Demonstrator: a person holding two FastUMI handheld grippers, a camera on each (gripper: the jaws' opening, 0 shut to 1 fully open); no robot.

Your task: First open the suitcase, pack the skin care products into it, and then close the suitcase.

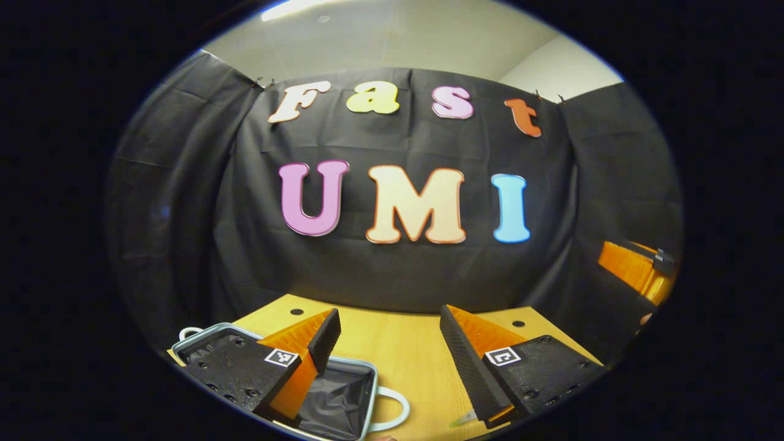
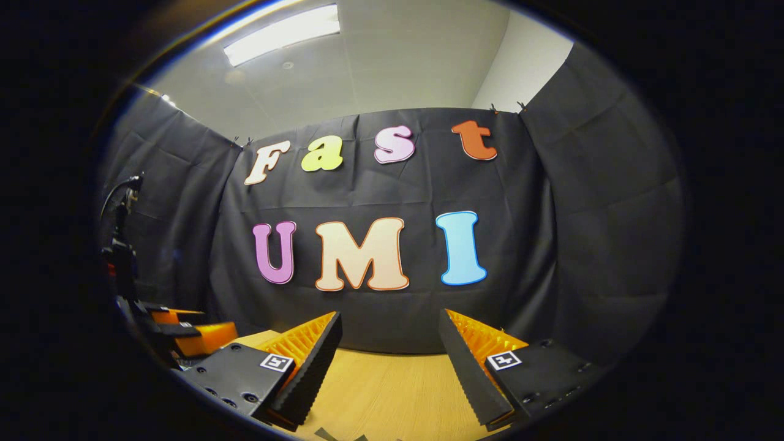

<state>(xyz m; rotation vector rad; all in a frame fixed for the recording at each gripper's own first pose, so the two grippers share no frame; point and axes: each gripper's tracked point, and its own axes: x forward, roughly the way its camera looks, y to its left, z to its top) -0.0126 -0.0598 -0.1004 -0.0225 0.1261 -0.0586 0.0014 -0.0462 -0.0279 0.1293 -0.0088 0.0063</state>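
While both pairs of fingers stand spread wide with nothing between them, neither touches anything. Left gripper (image 1: 388, 343): released, fingers held above the wooden surface (image 1: 404, 349). One suitcase (image 1: 343, 392) lies open just below and beside its left finger, dark lining exposed, pale rim and one looped handle at its right end; a second loop shows at its far left corner. Bare wood lies between suitcase and right finger, running to the surface's far edge by the black cloth wall (image 1: 184, 202). Right gripper (image 2: 389, 343): released, over bare wood. Skin care products cannot be made out. At right in the left gripper view, the right gripper's body sits well apart.
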